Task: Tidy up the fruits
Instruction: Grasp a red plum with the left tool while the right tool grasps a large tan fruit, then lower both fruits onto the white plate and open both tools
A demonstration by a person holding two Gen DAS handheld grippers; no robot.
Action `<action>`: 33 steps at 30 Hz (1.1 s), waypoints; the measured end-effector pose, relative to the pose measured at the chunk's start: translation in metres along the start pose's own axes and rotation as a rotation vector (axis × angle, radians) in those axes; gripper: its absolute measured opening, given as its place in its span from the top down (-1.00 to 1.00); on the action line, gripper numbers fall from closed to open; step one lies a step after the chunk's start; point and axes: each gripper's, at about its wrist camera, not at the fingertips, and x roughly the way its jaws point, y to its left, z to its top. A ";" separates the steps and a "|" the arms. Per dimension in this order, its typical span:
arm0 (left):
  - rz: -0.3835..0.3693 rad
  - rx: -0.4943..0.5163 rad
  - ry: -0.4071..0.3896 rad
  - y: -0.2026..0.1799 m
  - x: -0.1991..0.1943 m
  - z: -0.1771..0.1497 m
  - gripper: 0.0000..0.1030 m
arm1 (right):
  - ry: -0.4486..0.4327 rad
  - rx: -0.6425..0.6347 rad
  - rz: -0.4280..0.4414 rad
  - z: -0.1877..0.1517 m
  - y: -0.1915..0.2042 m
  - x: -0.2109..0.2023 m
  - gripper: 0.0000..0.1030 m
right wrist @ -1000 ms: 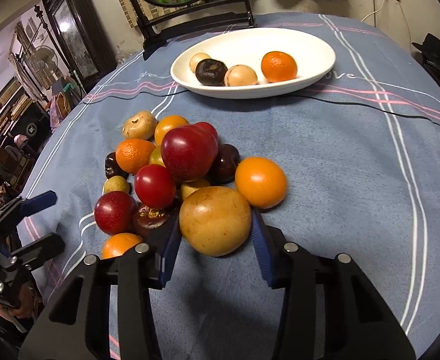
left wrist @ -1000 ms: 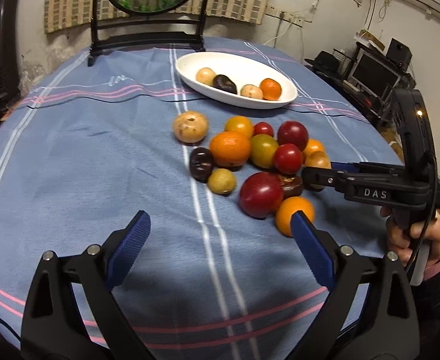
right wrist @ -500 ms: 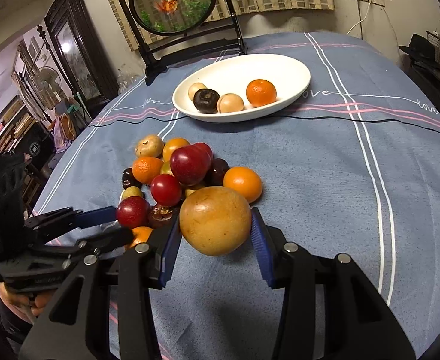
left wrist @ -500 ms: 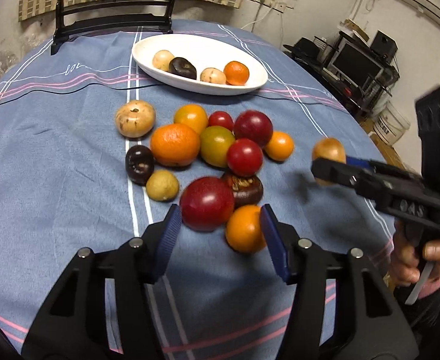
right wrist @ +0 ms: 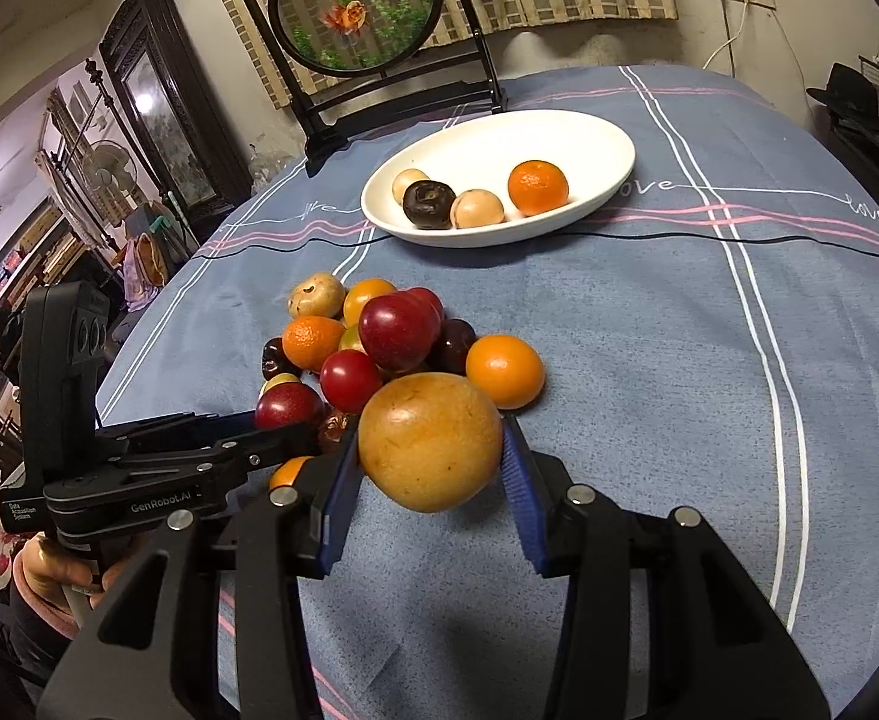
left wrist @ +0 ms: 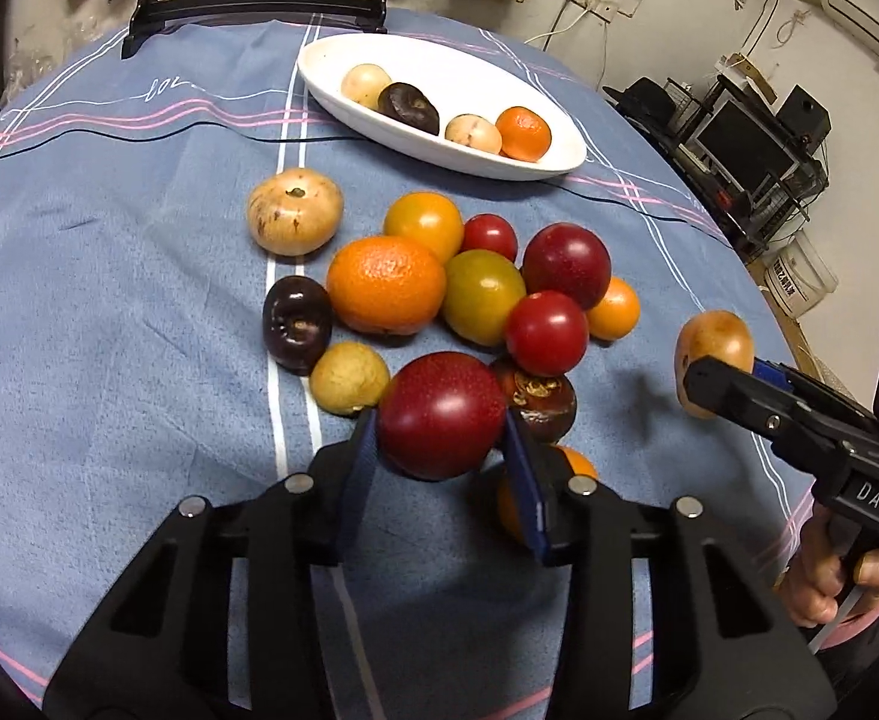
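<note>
My left gripper (left wrist: 439, 450) is shut on a dark red round fruit (left wrist: 442, 414) at the near edge of a pile of loose fruit (left wrist: 475, 294) on the blue cloth. My right gripper (right wrist: 430, 468) is shut on a tan-yellow round fruit (right wrist: 430, 441) and holds it above the cloth, right of the pile; it also shows in the left wrist view (left wrist: 712, 354). A white oval dish (left wrist: 559, 144) at the far side holds several fruits, among them an orange one (right wrist: 538, 185) and a dark one (right wrist: 429, 204).
A small orange fruit (left wrist: 580, 465) lies half hidden behind my left gripper's right finger. A round framed picture on a black stand (right wrist: 358, 6) stands at the table's far edge. A thin black cable (right wrist: 769, 240) crosses the cloth near the dish.
My left gripper moved forward to the pile and closed on the dark red fruit. My right gripper lifted the tan-yellow fruit up and away from the pile.
</note>
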 end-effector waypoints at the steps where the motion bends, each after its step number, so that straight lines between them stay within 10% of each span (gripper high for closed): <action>1: 0.001 0.002 -0.002 0.000 0.000 0.000 0.20 | 0.000 0.001 0.000 0.000 0.000 0.000 0.12; 19: -0.020 0.050 -0.114 -0.006 -0.043 0.003 0.21 | -0.037 -0.051 -0.033 0.013 0.017 -0.016 0.12; 29: -0.036 0.141 -0.219 -0.021 -0.034 0.143 0.21 | -0.219 -0.076 -0.143 0.117 0.009 -0.005 0.12; 33: 0.009 0.126 -0.171 -0.012 0.015 0.202 0.21 | -0.167 -0.052 -0.156 0.157 -0.017 0.042 0.12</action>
